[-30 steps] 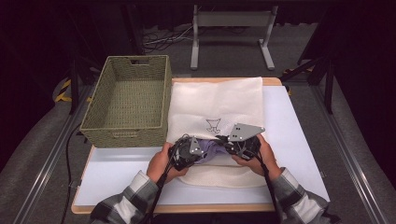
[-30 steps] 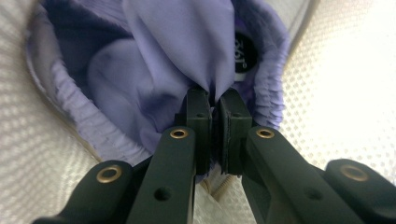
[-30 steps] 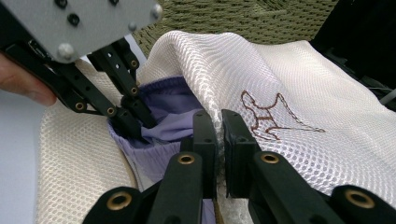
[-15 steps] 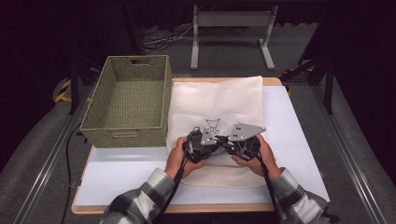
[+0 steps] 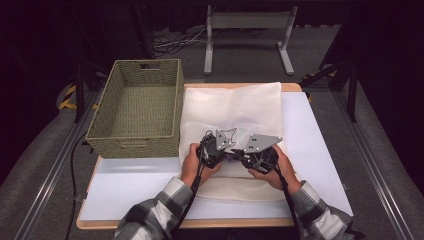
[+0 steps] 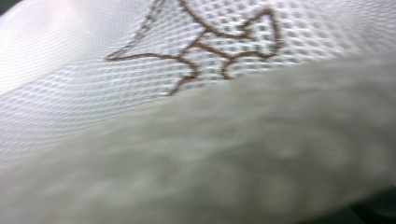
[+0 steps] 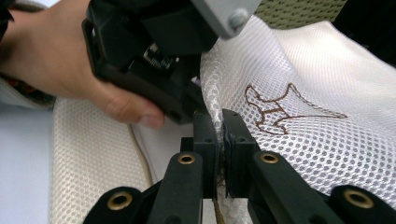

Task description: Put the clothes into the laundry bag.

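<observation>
1. Since a second ago my left claw [image 5: 216,150] has slid to the right across the mesh bag [image 5: 235,107], so it now sits just beside my right claw [image 5: 256,152]; the right one has kept its place.
2. My right claw is pinched tight on a raised fold of the mesh bag [image 7: 299,121]: in the right gripper view both black jaws press the white netting between them, with no gap to see.
3. My left claw is clamped as well. Its own view is taken up close by the netting [image 6: 196,154], blurred, with the brown stitched emblem [image 6: 205,42] beyond it, so I take it to be gripping the same bag, though the jaws themselves are hidden there.
4. My left hand [image 7: 70,70] shows in the right gripper view, wrapped round the body of the left claw, right next to the pinched fold.
5. Both claws meet near the middle of the bag, at its near half, beside the emblem.
6. That bag lies flat on the white bench [image 5: 320,145], reaching from the far edge towards the near one.
7. Left of the bag, touching its edge, stands a woven basket [image 5: 102,132].
</observation>
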